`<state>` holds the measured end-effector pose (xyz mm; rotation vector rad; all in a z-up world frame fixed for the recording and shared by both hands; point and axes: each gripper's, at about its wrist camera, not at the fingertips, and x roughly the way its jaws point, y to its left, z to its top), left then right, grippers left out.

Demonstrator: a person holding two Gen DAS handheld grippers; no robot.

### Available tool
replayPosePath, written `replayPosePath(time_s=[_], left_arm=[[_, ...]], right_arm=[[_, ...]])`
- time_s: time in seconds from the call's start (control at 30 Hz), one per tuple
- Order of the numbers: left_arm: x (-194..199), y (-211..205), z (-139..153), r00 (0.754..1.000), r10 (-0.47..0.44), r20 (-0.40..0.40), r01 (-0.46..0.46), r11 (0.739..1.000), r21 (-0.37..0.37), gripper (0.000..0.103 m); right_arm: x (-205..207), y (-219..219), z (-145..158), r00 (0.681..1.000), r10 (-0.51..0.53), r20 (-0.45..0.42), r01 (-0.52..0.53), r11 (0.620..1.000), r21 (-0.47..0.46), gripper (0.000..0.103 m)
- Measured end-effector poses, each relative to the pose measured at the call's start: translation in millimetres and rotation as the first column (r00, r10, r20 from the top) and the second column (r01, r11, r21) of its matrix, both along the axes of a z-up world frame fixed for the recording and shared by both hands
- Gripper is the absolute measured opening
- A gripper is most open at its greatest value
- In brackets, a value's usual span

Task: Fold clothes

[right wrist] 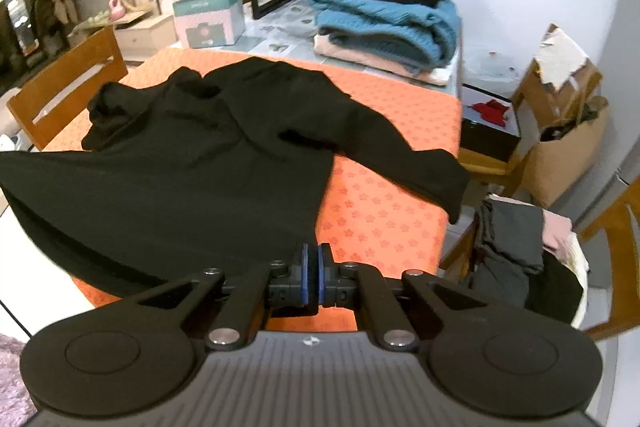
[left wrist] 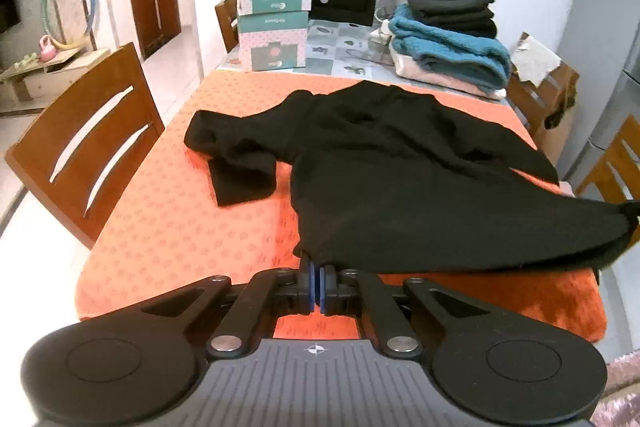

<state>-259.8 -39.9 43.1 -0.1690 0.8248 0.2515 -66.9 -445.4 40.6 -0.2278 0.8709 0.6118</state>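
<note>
A black long-sleeved top (left wrist: pixel 400 163) lies spread on the orange tablecloth (left wrist: pixel 172 227), hem toward me. My left gripper (left wrist: pixel 318 267) is shut on the hem's left corner. My right gripper (right wrist: pixel 316 255) is shut on the hem's right corner of the same top (right wrist: pixel 192 155). The hem is stretched between the two grippers and lifted a little off the table's near edge. One sleeve (left wrist: pixel 236 163) lies bunched at the left. The other sleeve (right wrist: pixel 424 167) hangs over the table's right edge.
A pile of folded clothes (left wrist: pixel 452 43), black on blue on pink, sits at the back right. Cardboard boxes (left wrist: pixel 276 23) and a black frame stand at the back. Wooden chairs (left wrist: pixel 88 143) flank the table. A basket of dark clothes (right wrist: pixel 520 251) stands at the right.
</note>
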Motion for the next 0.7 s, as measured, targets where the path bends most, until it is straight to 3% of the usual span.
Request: replayPosePath(time_s=[0.23, 0.43, 0.57, 0.63, 0.7], left_arm=[[-45.9, 7.2, -40.8, 0.997, -0.004, -0.082, -0.001, 0.999, -0.05, 0.004], [-76.5, 12.8, -89.1, 0.986, 0.016, -0.167, -0.035, 0.993, -0.113, 0.005], [-85.1, 13.0, -106.8, 0.98, 0.022, -0.199, -0.052, 0.988, -0.146, 0.007], [-92.1, 12.0, -106.6, 0.981, 0.0, -0.196, -0.034, 0.985, -0.17, 0.019], [-95.8, 14.6, -103.3, 0.982, -0.003, -0.188, -0.032, 0.983, -0.182, 0.025]], right_arm=[[-58.9, -6.1, -24.6, 0.998, -0.03, -0.061, 0.027, 0.998, -0.055, 0.005], [-97.0, 5.1, -79.8, 0.989, -0.051, -0.135, 0.036, 0.993, -0.11, 0.005], [-103.4, 15.0, -114.1, 0.978, -0.062, -0.2, 0.038, 0.992, -0.124, 0.008], [-104.9, 20.8, -121.5, 0.973, -0.061, -0.223, 0.029, 0.989, -0.145, 0.016], [-108.0, 24.7, -119.1, 0.973, -0.053, -0.223, 0.017, 0.987, -0.161, 0.017]])
